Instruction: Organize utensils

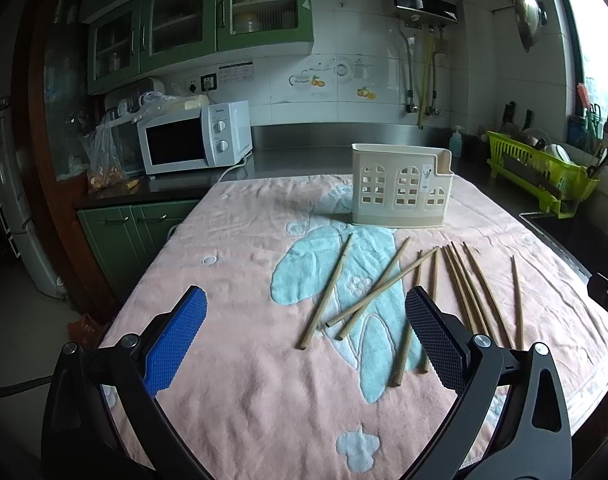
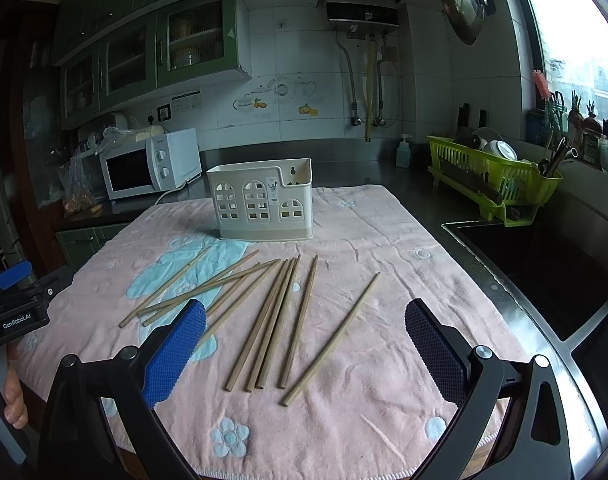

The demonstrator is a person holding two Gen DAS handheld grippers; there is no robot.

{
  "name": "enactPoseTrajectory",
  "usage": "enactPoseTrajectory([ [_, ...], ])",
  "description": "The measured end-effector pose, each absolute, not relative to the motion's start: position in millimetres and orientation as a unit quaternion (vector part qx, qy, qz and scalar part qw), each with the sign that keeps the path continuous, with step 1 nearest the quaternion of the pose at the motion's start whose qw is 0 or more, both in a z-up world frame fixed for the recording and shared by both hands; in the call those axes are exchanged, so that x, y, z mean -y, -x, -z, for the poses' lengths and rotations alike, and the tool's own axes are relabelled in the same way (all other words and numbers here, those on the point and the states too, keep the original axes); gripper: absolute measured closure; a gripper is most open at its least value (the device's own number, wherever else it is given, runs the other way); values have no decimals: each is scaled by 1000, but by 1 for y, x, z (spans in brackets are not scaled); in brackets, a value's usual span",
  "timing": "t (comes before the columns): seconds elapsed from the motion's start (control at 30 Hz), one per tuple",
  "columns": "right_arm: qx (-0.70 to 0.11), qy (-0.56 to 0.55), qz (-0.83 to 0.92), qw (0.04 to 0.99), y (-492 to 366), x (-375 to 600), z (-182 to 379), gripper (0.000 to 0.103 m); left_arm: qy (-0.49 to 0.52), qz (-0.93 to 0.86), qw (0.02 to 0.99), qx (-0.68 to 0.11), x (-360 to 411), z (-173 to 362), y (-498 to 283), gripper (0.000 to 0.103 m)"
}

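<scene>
Several wooden chopsticks (image 1: 387, 280) (image 2: 278, 316) lie scattered on a pink towel (image 1: 240, 360) (image 2: 363, 360). A cream utensil holder (image 1: 401, 190) (image 2: 262, 204) with window-shaped cut-outs stands upright at the towel's far side. My left gripper (image 1: 305, 320) is open and empty, hovering above the near ends of the chopsticks. My right gripper (image 2: 305, 332) is open and empty, above the chopsticks' near ends. The left gripper's body also shows at the left edge of the right wrist view (image 2: 12, 304).
A white microwave (image 1: 196, 138) (image 2: 152, 164) stands at the back left on the dark counter. A green dish rack (image 1: 543, 172) (image 2: 495, 176) and a sink (image 2: 543, 272) are on the right. A soap bottle (image 2: 403, 152) stands by the back wall.
</scene>
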State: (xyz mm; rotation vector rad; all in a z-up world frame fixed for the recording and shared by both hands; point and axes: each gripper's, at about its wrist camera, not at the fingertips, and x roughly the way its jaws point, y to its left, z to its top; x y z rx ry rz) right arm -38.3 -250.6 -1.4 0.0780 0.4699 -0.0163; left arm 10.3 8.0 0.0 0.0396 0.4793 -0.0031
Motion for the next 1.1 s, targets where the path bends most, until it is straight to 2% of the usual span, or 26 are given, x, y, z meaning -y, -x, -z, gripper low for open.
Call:
enactPoseTrajectory([
  [0.7, -235, -42, 17, 971, 29, 258, 6, 6, -22, 0, 972, -233, -31, 8, -22, 6],
  [0.87, -245, -43, 13, 968, 22, 258, 13, 6, -19, 23, 964, -263, -36, 22, -41, 23],
  [1.1, -257, -51, 15, 965, 10, 264, 22, 6, -41, 102, 948, -298, -25, 42, -62, 41],
])
